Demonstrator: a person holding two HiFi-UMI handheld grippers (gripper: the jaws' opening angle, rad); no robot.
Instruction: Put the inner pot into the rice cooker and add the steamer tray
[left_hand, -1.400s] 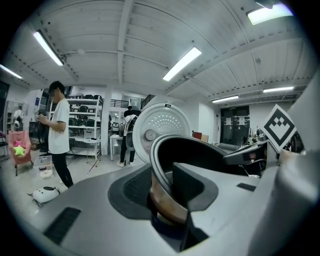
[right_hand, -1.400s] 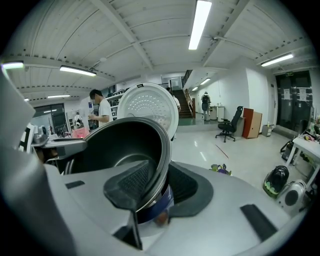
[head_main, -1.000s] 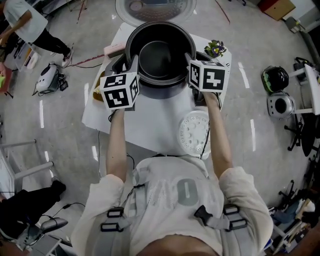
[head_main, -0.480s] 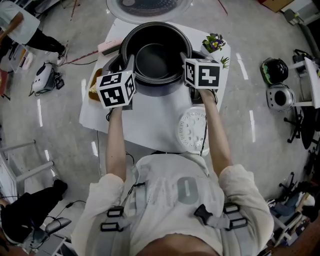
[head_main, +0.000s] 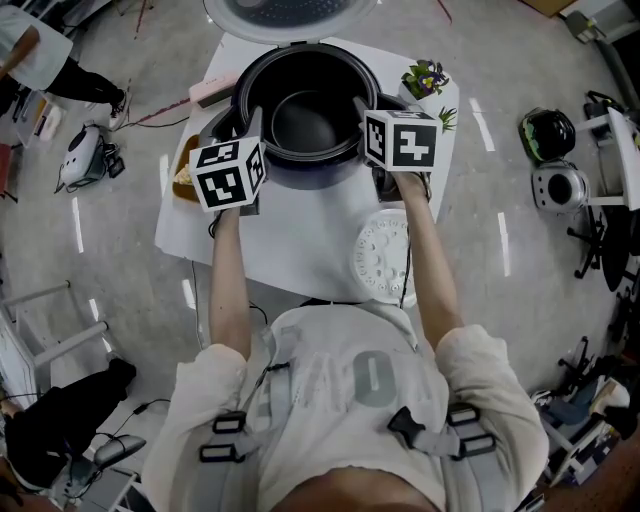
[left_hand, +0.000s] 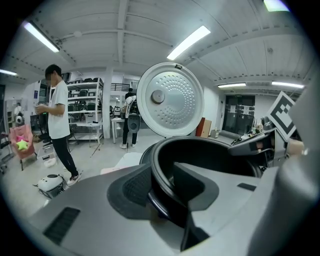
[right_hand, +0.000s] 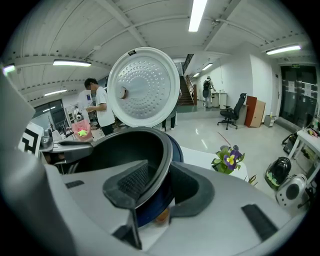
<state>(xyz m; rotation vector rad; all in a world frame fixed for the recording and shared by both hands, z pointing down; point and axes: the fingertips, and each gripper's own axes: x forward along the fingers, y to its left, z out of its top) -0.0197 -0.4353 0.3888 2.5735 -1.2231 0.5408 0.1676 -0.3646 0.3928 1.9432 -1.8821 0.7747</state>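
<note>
I hold the black inner pot (head_main: 305, 122) by its rim with both grippers, over the mouth of the dark rice cooker (head_main: 322, 178). My left gripper (head_main: 252, 128) is shut on the rim's left side, my right gripper (head_main: 362, 106) on its right side. In the left gripper view the rim (left_hand: 159, 172) runs between the pads of the left gripper (left_hand: 162, 186). In the right gripper view the right gripper (right_hand: 159, 189) clamps the rim (right_hand: 167, 150) above the cooker's blue wall (right_hand: 150, 210). The white round steamer tray (head_main: 385, 258) lies on the table near me.
The cooker's lid (head_main: 290, 8) stands open at the far side. On the white table (head_main: 285, 240) are a potted flower (head_main: 425, 78), a pink box (head_main: 207, 92) and a brown item (head_main: 184, 172). A person (head_main: 40, 50) stands far left; helmets (head_main: 548, 130) lie at the right.
Both grippers have sunk with the inner pot, which now sits lower in the cooker's mouth. In the head view they have shifted slightly away from me.
</note>
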